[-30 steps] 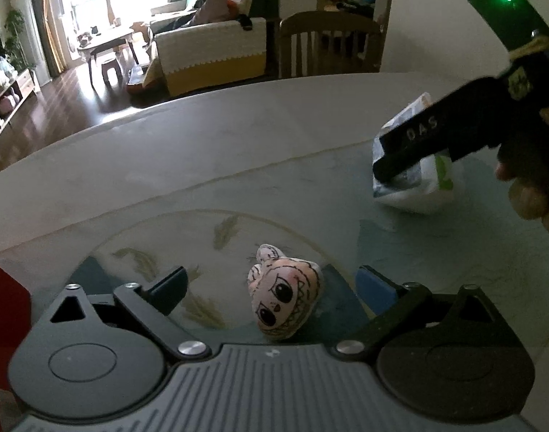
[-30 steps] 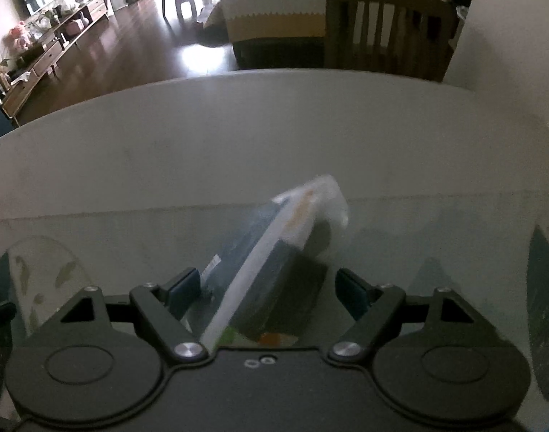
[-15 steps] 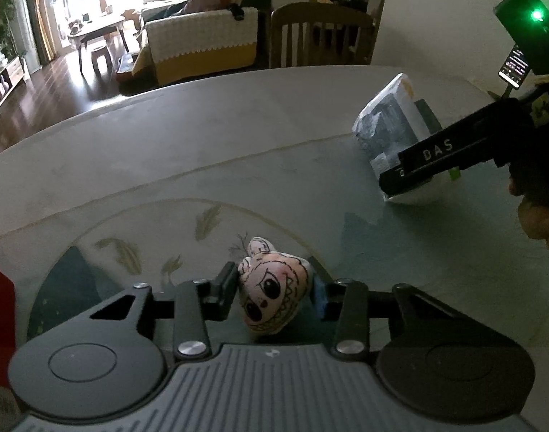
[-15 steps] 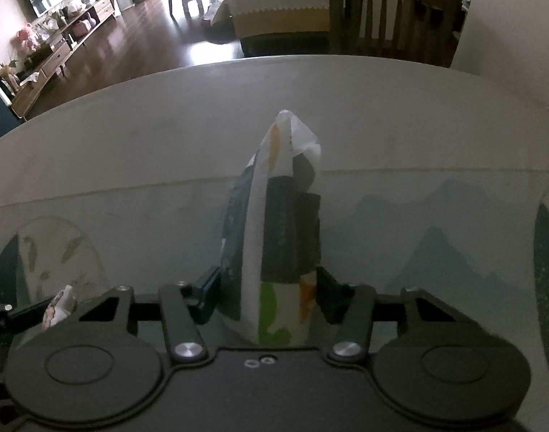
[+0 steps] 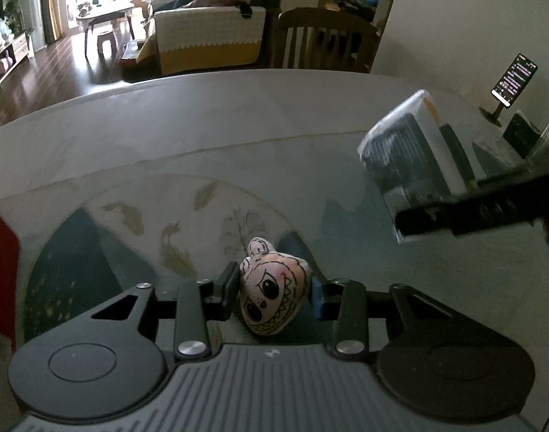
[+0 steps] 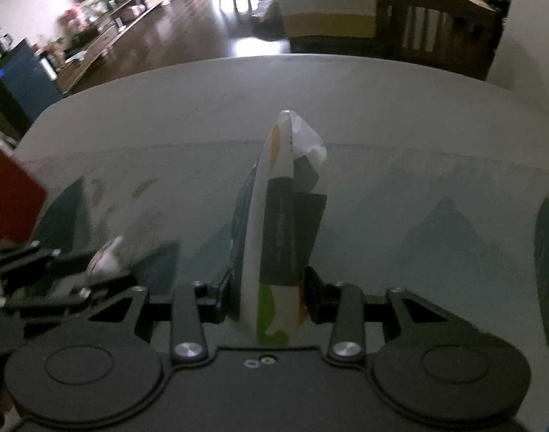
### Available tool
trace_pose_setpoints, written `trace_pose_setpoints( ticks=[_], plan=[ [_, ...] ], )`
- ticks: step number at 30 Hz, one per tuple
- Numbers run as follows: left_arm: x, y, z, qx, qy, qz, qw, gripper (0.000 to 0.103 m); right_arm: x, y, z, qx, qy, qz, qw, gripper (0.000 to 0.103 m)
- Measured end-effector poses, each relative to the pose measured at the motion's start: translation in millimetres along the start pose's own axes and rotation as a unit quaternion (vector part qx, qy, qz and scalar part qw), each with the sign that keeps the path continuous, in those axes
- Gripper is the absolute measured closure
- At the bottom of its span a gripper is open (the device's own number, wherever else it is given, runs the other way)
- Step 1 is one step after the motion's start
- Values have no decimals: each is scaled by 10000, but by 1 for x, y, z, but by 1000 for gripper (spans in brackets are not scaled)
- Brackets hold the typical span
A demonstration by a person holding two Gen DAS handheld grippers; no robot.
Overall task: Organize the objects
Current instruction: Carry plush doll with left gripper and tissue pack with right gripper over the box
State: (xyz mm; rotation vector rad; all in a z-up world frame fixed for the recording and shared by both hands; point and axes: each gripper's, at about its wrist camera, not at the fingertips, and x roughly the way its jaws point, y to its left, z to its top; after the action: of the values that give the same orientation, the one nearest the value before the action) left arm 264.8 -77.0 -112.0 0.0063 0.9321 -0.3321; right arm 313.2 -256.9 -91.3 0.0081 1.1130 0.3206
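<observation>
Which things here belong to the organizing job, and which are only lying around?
Part of the job:
- plush face toy, clamped in the left gripper
- tissue pack, clamped in the right gripper

Only lying around:
- phone on a stand
- red box
- wooden chair behind the table

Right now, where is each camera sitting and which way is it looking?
Left wrist: on the left hand-held gripper, looking forward over the table at its clamped doll head.
Right wrist: on the right hand-held gripper, looking forward at its clamped packet.
Shared: packet, doll head, table, chair, each other's gripper.
</observation>
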Motion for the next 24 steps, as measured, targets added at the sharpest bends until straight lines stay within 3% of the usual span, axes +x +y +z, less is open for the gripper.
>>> trace_pose_setpoints(
  ticks=[13, 24],
  plan=[
    [-71, 8, -28, -392, -181, -157, 9989, 65, -53, 46, -39, -345, 65, 466, 9983, 64],
    [-132, 32, -49, -532, -449, -252, 9973, 65, -93, 111, -57, -712, -141, 587, 9956, 64]
  ],
)
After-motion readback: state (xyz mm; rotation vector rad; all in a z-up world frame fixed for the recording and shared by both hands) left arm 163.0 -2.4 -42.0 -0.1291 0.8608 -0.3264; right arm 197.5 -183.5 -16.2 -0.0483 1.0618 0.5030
